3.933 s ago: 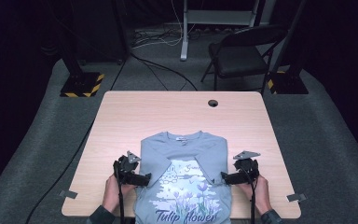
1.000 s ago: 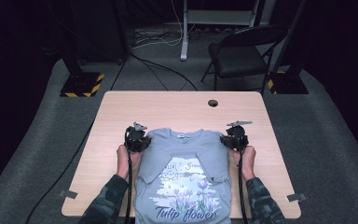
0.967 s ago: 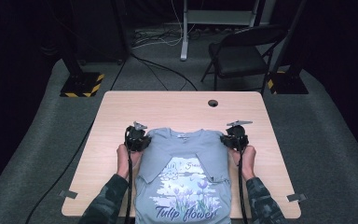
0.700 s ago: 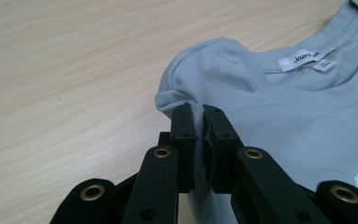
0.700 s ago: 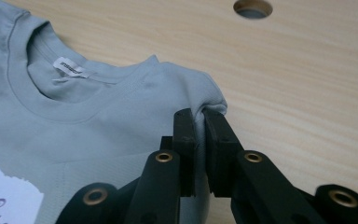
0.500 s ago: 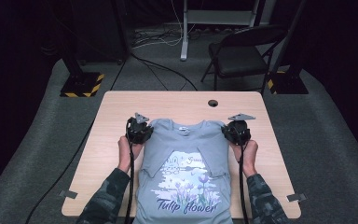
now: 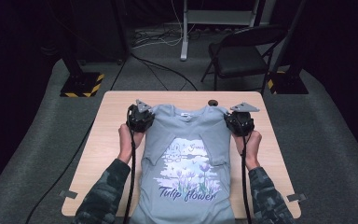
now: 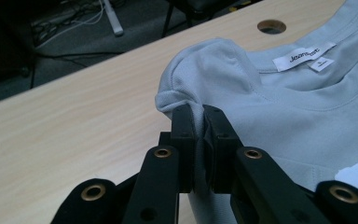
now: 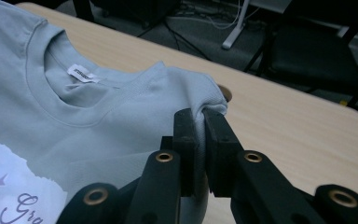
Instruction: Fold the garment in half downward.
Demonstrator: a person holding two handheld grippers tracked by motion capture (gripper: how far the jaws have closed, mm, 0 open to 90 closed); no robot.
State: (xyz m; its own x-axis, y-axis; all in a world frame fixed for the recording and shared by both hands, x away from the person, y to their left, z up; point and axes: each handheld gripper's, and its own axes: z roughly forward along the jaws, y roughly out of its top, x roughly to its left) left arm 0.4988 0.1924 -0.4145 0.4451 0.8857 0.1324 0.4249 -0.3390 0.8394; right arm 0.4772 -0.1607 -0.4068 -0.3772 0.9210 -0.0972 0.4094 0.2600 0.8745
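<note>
A pale blue T-shirt (image 7: pixel 186 158) with a flower print and the words "Tulip flower" lies face up on the wooden table (image 7: pixel 107 135), its sleeves folded in over the front. My left gripper (image 7: pixel 145 117) is shut on the shirt's left shoulder fold (image 8: pixel 200 88), lifted a little off the table. At the other shoulder (image 9: pixel 191 93) my right gripper (image 7: pixel 230 121) is shut on the cloth in the same way. The neck label (image 8: pixel 303 56) shows inside the collar (image 9: pixel 81 72). The hem hangs over the near table edge.
A round cable hole (image 7: pixel 212 102) sits in the table just behind the collar. Beyond the table stand a black folding chair (image 7: pixel 242 56), a white stand leg (image 7: pixel 184 32) and two stands with striped bases (image 7: pixel 81 84). Bare wood lies on both sides of the shirt.
Both grippers have moved away from me toward the far edge and risen, drawing the shoulders along. The shirt has slid farther up the table and now lies stretched longer.
</note>
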